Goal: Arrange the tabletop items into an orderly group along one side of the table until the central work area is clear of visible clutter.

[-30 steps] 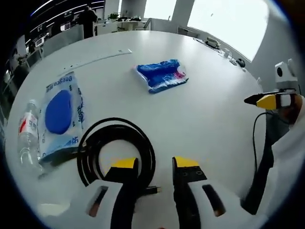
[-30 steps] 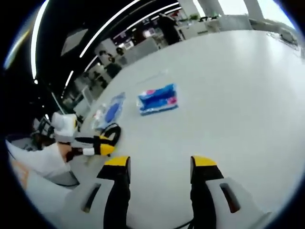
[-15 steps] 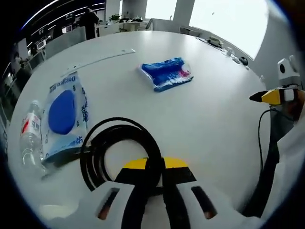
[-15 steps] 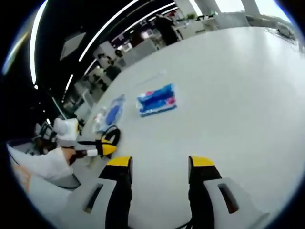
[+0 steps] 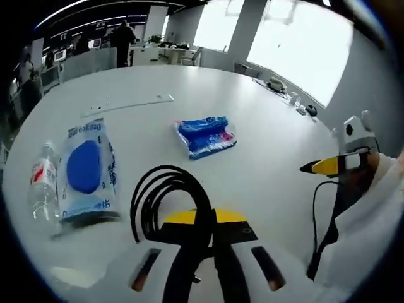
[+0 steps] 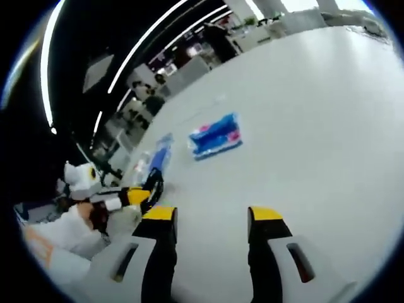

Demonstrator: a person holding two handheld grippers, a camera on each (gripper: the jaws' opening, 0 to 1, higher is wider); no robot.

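Coiled black cable point(image 5: 170, 202) sits at the near edge of the white table point(image 5: 271, 158), and my left gripper point(image 5: 203, 218) has its yellow-tipped jaws pinched together on the near side of the loop, so I read that claw as clamped on the cable. Left of the coil, just beside it, I see a clear packet with a blue disc point(image 5: 88, 167) lying flat, and further left a plastic water bottle point(image 5: 43, 186) on its side, touching or nearly touching the packet. Farther out, towards the middle of the table, lies a blue tissue pack point(image 5: 205, 134), well apart from the coil. At the far left a long white strip point(image 5: 126, 104) lies flat

My right gripper point(image 6: 211, 218) hovers over bare tabletop with its jaws spread wide and nothing between them. From its view I see the tissue pack point(image 6: 216, 134) ahead, the blue packet point(image 6: 161, 158) to the left, and the left gripper point(image 6: 129, 196) at the cable point(image 6: 153, 186). In the left gripper view the right gripper point(image 5: 328, 165) comes in from the right beside a white sleeve point(image 5: 372, 233)
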